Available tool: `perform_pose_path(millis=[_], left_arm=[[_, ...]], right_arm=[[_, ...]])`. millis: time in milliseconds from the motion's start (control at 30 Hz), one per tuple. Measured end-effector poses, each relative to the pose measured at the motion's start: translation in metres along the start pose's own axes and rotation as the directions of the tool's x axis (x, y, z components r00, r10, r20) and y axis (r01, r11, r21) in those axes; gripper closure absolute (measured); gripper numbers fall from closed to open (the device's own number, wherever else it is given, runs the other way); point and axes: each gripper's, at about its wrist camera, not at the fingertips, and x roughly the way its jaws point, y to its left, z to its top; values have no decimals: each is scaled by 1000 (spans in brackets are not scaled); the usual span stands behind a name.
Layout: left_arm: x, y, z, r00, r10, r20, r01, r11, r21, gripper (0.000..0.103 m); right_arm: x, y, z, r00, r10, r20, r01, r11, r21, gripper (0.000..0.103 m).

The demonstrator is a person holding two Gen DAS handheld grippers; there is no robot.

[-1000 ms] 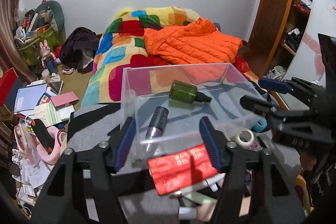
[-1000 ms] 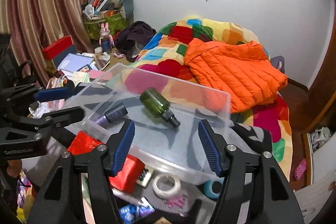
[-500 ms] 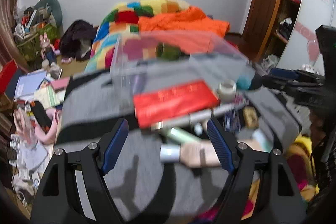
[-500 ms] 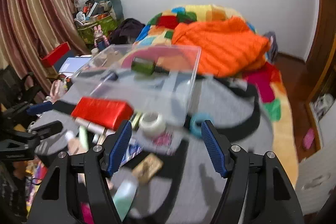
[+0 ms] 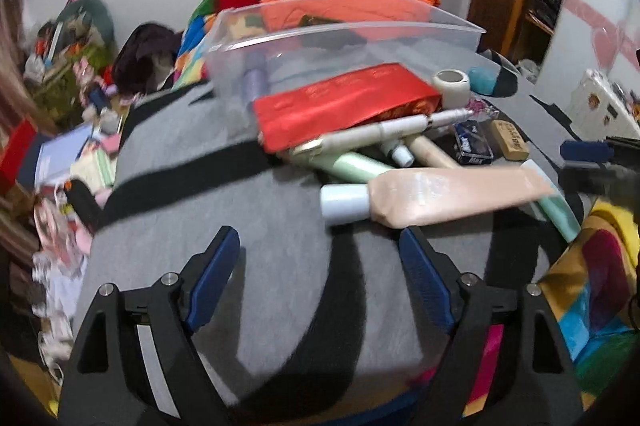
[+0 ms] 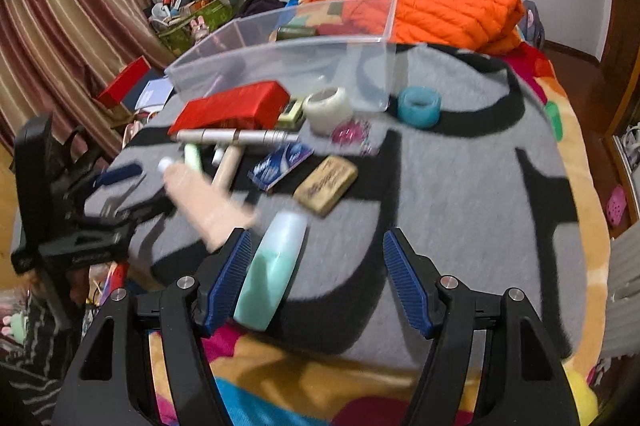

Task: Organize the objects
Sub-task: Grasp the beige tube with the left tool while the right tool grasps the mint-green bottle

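I've got both tongs empty over the bed, left tongs (image 5: 320, 258) opening toward the beige tube (image 5: 452, 200), right tongs (image 6: 316, 266) wide beside the mint tube (image 6: 276, 266), clear bin (image 6: 304, 66) beyond the clutter awaiting them.

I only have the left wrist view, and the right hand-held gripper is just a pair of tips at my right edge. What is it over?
Observer: The right hand-held gripper is open over the wide end of the mint tube. The tube lies close to one finger and is not pinched.
Operator: Is there anything in the bin besides the purple tube?
Observer: Yes, a dark green bottle lies at the far side of the clear bin.
Operator: Is the teal roll inside too?
Observer: No, the teal tape roll lies on the grey blanket, just outside the bin's corner.
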Motion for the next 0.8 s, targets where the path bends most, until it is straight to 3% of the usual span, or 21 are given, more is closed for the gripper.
perform_pose_path(millis=[200,367,433,500,567,633,700,800], left_arm=[[5,-9,14,999,-41,25,39,995,88,17],[7,-11,19,996,-78,32,75,993,86,18],[8,-8,18,993,-117,31,115,991,64,28],[9,-5,16,987,-162,12,162,986,38,48],[9,-4,13,986,-165,5,165,986,28,59],[6,-5,8,987,-162,6,162,987,23,63],[1,-6,4,986,-168,6,168,986,17,77],[-12,-6,-5,982,-188,11,188,982,0,78]], right_arm=[[7,9,-14,999,-27,-26,26,999,-35,38],[8,18,-14,998,-67,-9,67,995,-75,39],[8,21,-15,996,-88,2,88,992,-95,49],[8,22,-14,995,-100,8,101,989,-105,59],[8,21,-14,995,-99,11,100,989,-106,70],[8,20,-13,995,-99,13,100,989,-105,79],[8,20,-13,995,-97,16,99,990,-102,80],[7,17,-12,996,-85,18,87,992,-93,80]])
